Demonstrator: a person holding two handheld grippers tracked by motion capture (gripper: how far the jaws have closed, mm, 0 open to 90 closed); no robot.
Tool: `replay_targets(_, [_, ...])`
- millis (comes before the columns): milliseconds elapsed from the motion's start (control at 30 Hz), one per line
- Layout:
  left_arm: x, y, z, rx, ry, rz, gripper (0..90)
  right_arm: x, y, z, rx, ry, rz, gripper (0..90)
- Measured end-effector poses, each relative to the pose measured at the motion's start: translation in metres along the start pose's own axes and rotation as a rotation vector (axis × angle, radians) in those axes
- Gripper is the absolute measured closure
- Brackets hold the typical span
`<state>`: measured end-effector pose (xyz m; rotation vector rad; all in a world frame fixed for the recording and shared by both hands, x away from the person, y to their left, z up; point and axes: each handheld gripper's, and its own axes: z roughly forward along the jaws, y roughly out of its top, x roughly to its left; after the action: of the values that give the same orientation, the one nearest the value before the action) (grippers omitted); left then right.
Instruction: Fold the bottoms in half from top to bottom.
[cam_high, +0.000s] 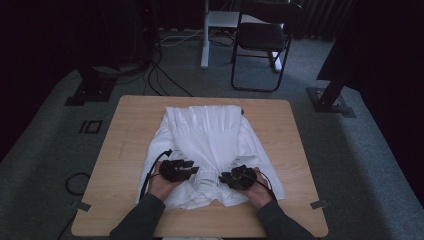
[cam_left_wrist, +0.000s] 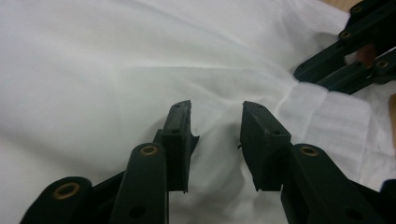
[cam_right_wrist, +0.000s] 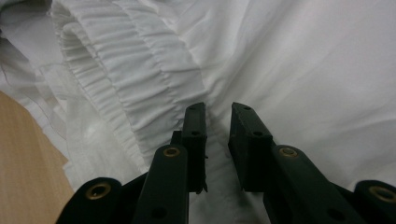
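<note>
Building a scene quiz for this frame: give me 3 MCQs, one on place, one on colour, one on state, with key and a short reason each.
1. Where does the white garment lie?
A. on the wooden table
B. on the folding chair
C. on the carpet

2. What colour are the jaws of the left gripper?
A. silver
B. black
C. orange

3. How do the jaws of the right gripper stand in the right gripper view?
A. clamped on a wooden block
B. apart by a narrow gap, over the white cloth
C. pressed flat together with no gap

Key:
1 A, the high view shows the garment spread over the tabletop.
2 B, the left gripper view shows both jaws black.
3 B, a narrow gap with cloth behind shows between the pads.
</note>
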<state>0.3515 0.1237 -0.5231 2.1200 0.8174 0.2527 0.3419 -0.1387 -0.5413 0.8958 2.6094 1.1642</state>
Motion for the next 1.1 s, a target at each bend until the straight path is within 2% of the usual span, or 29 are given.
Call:
replay_targets(33, [-0.005, -0.001, 0.006, 0.05, 0.008, 0.034, 62.9, 0.001, -0.001, 0.0, 0.006, 0.003, 0.004, 75.7])
replay_targets(67, [-0.005, -0.001, 0.006, 0.05, 0.008, 0.034, 63.1, 0.001, -0.001, 0.0, 0.006, 0.003, 0.004, 75.7])
replay_targets(100, [-0.007, -0.003, 0.01, 0.085, 0.013, 0.049, 63.1, 0.001, -0.002, -0.001, 0.01, 0.004, 0.006, 75.8])
replay_targets(167, [-0.008, -0.01, 0.013, 0.127, -0.001, 0.037, 63.6, 0.002, -0.005, -0.002, 0.013, 0.009, 0.013, 75.9])
replay_targets(233, [-0.006, -0.017, 0.011, 0.126, -0.04, 0.005, 64.1, 0.003, -0.008, -0.004, 0.013, 0.024, 0.021, 76.1])
replay_targets(300, [-0.006, -0.02, 0.006, 0.133, -0.059, 0.009, 64.5, 0.007, -0.012, -0.008, 0.024, 0.071, 0.033, 76.3])
replay_targets(333, [-0.007, -0.021, 0.004, 0.13, -0.059, 0.019, 64.5, 0.007, -0.012, -0.008, 0.024, 0.071, 0.033, 76.3])
replay_targets(367, [-0.007, -0.02, 0.0, 0.12, -0.047, 0.038, 62.0, 0.012, -0.011, -0.01, 0.035, 0.081, 0.013, 74.9])
replay_targets(400, [-0.007, -0.018, -0.004, 0.099, -0.026, 0.055, 62.0, 0.012, -0.011, -0.01, 0.035, 0.081, 0.013, 74.9])
replay_targets(433, [-0.007, -0.017, -0.007, 0.08, -0.008, 0.065, 60.6, 0.013, -0.007, -0.014, 0.014, 0.067, -0.021, 66.7])
replay_targets(467, [-0.004, -0.013, -0.011, 0.057, 0.021, 0.071, 60.6, 0.013, -0.007, -0.014, 0.014, 0.067, -0.021, 66.7])
replay_targets(533, [0.003, -0.004, -0.017, 0.009, 0.082, 0.057, 59.0, 0.01, 0.0, -0.019, -0.026, 0.02, -0.032, 60.2])
replay_targets(567, [0.003, -0.004, -0.017, 0.009, 0.082, 0.057, 58.4, 0.01, 0.0, -0.019, -0.026, 0.02, -0.032, 60.2])
replay_targets(600, [0.014, 0.008, -0.02, -0.031, 0.126, 0.036, 58.4, 0.006, 0.005, -0.021, -0.043, -0.003, -0.03, 58.6])
replay_targets(633, [0.023, 0.016, -0.019, -0.056, 0.158, 0.021, 56.1, -0.015, 0.021, -0.022, -0.094, -0.063, -0.002, 53.9])
replay_targets(667, [0.028, 0.022, -0.017, -0.064, 0.173, 0.009, 55.4, -0.019, 0.024, -0.022, -0.102, -0.074, 0.002, 53.2])
replay_targets(767, [0.045, 0.033, -0.003, -0.066, 0.221, -0.009, 54.8, -0.047, 0.041, -0.01, -0.108, -0.168, 0.04, 49.8])
replay_targets(867, [0.06, 0.034, 0.017, -0.03, 0.264, -0.025, 54.7, -0.069, 0.05, 0.005, -0.096, -0.226, 0.075, 48.1])
replay_targets(900, [0.064, 0.033, 0.022, -0.02, 0.268, -0.036, 54.7, -0.077, 0.052, 0.011, -0.088, -0.248, 0.085, 47.5])
replay_targets(1000, [0.073, 0.022, 0.037, 0.02, 0.264, -0.058, 54.6, -0.091, 0.05, 0.025, -0.059, -0.27, 0.107, 46.1])
replay_targets(1067, [0.075, 0.02, 0.039, 0.022, 0.26, -0.059, 54.4, -0.095, 0.047, 0.031, -0.044, -0.275, 0.119, 45.4])
replay_targets(1100, [0.076, 0.014, 0.039, 0.008, 0.253, -0.065, 54.4, -0.1, 0.04, 0.036, -0.029, -0.267, 0.14, 44.5])
